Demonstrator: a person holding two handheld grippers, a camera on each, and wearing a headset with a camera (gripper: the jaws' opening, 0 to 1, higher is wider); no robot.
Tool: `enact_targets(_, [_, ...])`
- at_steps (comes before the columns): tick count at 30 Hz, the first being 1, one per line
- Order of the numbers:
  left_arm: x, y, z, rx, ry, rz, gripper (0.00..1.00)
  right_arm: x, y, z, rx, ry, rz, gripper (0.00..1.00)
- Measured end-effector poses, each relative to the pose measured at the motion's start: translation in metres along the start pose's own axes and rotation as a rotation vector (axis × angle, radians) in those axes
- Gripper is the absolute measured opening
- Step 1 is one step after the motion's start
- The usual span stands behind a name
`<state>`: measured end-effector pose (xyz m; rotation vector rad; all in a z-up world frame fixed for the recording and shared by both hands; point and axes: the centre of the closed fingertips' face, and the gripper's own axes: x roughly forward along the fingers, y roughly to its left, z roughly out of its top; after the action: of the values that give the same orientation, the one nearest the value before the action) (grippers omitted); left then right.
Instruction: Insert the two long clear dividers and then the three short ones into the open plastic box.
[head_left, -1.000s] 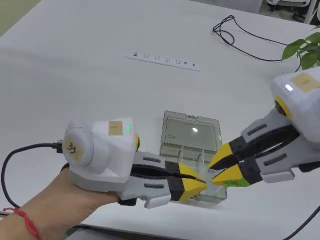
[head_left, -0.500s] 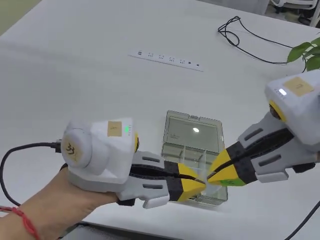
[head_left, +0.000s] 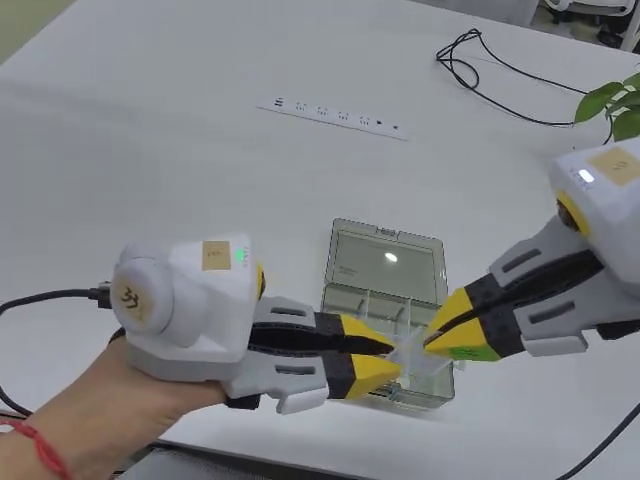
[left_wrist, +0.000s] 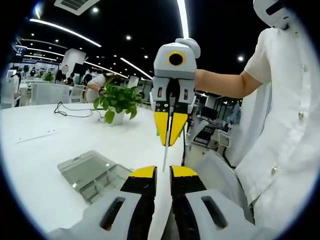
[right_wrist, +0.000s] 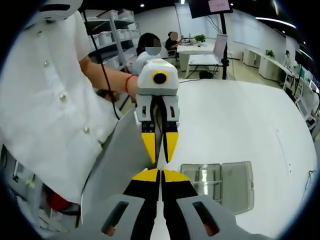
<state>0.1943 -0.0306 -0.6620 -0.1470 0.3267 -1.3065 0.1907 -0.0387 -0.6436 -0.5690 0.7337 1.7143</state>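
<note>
Clear divider (left_wrist: 164, 150) is looking thin, light and slippery, so pinching its flat sides seems best. The right gripper (head_left: 430, 338) is squeezing it above the box (head_left: 386, 262) at the worktop's near edge; the left gripper (head_left: 395, 358) is gaping slightly, holding nothing.

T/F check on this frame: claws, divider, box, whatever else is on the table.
1. The right claw is shut on a clear divider. True.
2. The plastic box is closed. False: its lid lies open and flat behind the base.
3. The left claw points at the right one, tips close together over the box's near end. True.
4. The black cable is coiled inside the box. False: it lies on the table, far beyond the box.
5. A power strip lies beyond the box. True.
</note>
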Motion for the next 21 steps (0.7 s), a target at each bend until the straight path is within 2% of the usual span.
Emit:
enact_targets(6, [-0.01, 0.012, -0.005, -0.013, 0.003, 0.057, 0.16, -0.01, -0.018, -0.015, 0.037, 0.017, -0.076, 0.02])
enact_targets(11, [-0.02, 0.022, -0.014, -0.027, 0.015, 0.109, 0.25, -0.013, -0.039, -0.044, 0.047, 0.103, -0.163, 0.02])
enact_targets(16, [-0.027, 0.032, -0.023, -0.032, 0.038, 0.159, 0.37, -0.006, -0.054, -0.066, 0.024, 0.168, -0.201, 0.02])
enact_targets(21, [-0.035, 0.04, -0.031, -0.046, 0.056, 0.201, 0.49, 0.002, -0.066, -0.082, 0.01, 0.207, -0.219, 0.02])
